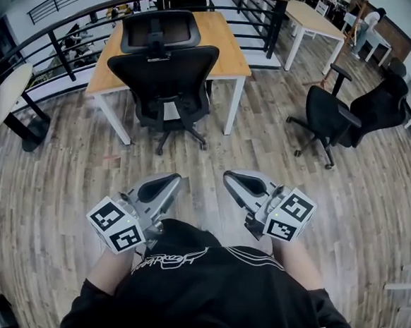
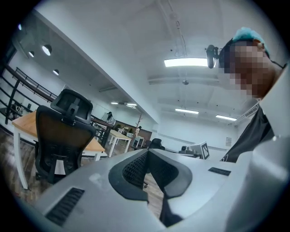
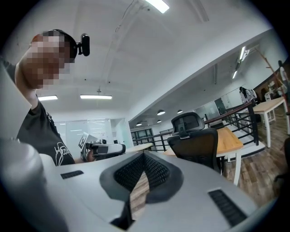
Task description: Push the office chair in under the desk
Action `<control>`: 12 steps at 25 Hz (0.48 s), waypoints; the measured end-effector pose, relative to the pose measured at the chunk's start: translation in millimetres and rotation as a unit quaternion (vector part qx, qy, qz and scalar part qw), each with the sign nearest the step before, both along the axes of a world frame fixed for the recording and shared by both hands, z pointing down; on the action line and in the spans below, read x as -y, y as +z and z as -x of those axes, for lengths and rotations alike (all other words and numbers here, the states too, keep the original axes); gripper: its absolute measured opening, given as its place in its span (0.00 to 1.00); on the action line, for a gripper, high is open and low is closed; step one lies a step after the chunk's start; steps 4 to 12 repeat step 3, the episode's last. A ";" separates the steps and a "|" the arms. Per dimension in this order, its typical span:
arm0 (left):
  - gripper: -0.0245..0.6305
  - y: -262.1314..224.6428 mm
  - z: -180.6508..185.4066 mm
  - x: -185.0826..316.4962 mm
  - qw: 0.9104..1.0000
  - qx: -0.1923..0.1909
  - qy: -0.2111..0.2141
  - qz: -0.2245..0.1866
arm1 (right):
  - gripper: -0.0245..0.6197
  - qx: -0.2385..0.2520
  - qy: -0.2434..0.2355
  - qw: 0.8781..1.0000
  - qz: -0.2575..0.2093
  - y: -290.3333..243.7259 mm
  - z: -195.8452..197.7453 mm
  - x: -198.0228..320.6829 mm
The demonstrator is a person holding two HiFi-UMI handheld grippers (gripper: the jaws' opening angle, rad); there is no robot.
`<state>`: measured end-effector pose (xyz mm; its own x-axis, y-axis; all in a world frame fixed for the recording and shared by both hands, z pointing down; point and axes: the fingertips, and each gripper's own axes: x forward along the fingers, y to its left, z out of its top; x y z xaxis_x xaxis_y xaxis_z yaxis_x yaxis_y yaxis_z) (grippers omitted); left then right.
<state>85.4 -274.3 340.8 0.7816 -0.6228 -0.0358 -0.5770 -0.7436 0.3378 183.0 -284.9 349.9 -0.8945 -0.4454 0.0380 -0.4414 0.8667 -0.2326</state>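
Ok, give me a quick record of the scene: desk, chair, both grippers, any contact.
desk: wooden top, white legs
office chair: black, at the desk's near side, backrest toward the person, wheeled base near the desk's front legs
left gripper: jaws shut, empty
right gripper: jaws shut, empty
contact: none; both grippers short of the office chair
other: second black chair to the right

Wood-plank floor [image 1: 248,156], black office chair [image 1: 163,71] standing at wooden desk [image 1: 228,52]
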 end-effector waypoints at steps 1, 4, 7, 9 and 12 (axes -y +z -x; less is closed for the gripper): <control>0.05 -1.3 -0.1 2.9 1.000 -0.008 0.000 0.004 | 0.10 0.002 0.001 1.000 0.001 0.0 -2.6 1.8; 0.05 -4.2 -0.7 9.1 1.000 -0.023 0.001 0.011 | 0.10 0.008 0.002 1.000 0.005 -0.1 -7.8 5.5; 0.05 -4.2 -0.7 9.1 1.000 -0.023 0.001 0.011 | 0.10 0.008 0.002 1.000 0.005 -0.1 -7.8 5.5; 0.05 -4.2 -0.7 9.1 1.000 -0.023 0.001 0.011 | 0.10 0.008 0.002 1.000 0.005 -0.1 -7.8 5.5; 0.05 -4.2 -0.7 9.1 1.000 -0.023 0.001 0.011 | 0.10 0.008 0.002 1.000 0.005 -0.1 -7.8 5.5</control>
